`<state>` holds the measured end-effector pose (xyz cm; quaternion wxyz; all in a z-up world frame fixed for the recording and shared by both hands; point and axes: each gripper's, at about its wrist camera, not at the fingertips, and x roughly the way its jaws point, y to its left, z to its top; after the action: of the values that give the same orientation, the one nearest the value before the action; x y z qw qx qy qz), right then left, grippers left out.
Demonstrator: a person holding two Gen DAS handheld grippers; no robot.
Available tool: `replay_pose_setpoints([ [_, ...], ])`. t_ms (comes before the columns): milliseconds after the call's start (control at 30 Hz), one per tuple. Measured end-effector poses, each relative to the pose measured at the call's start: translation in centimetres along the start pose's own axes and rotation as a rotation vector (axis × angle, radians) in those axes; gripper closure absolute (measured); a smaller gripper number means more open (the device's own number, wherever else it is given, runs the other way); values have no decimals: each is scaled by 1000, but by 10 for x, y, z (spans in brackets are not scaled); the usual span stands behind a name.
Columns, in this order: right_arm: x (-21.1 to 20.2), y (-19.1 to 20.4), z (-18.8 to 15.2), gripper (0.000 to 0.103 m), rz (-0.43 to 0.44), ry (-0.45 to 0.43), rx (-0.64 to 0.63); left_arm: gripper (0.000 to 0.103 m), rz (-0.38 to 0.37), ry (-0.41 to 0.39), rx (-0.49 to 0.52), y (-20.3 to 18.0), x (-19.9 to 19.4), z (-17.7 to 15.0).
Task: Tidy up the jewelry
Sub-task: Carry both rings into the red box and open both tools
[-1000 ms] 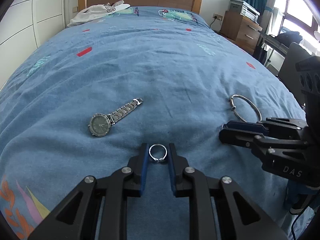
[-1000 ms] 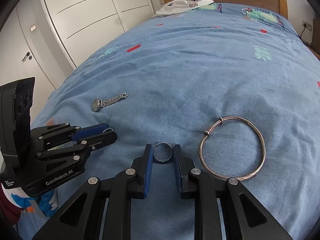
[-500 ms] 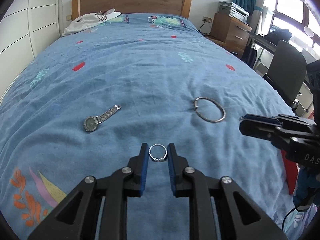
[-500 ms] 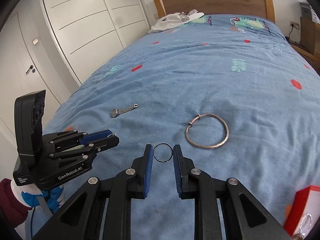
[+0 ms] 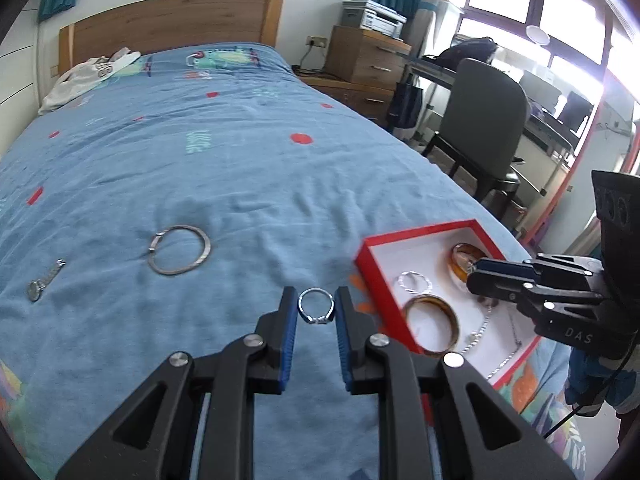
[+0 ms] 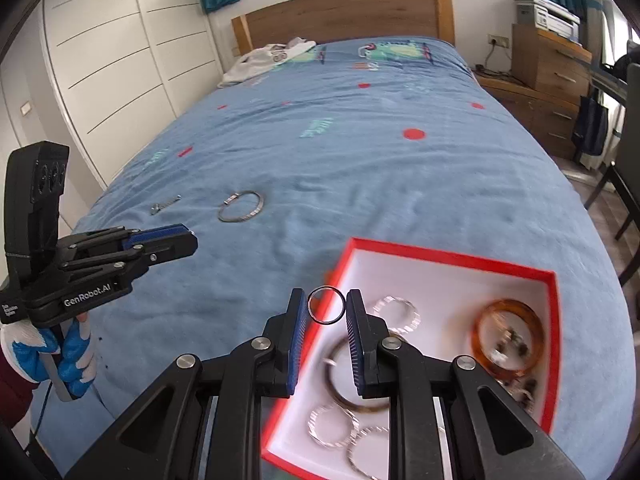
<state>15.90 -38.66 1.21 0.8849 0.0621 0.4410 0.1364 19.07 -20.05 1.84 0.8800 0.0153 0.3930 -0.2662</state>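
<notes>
While the left gripper (image 5: 316, 312) pinches a silver ring (image 5: 316, 306) between nearly closed jaws above the blue bedspread (image 5: 240, 168), the right gripper (image 6: 327, 312) clamps a dark ring (image 6: 326, 305) over the red box (image 6: 452, 258) rim. At ten o'clock from the left gripper lie a bangle (image 5: 179, 250) and, farther left, a watch (image 5: 43, 280).
</notes>
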Motion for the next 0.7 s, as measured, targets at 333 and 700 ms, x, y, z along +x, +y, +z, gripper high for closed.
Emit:
replay_pose_setpoints([
  [333, -16, -76, -66, 83, -72, 91, 90, 86, -104, 113, 110, -93, 49, -14],
  [700, 3, -101, -82, 83, -61, 156, 76, 86, -80, 214, 166, -120, 93, -27],
])
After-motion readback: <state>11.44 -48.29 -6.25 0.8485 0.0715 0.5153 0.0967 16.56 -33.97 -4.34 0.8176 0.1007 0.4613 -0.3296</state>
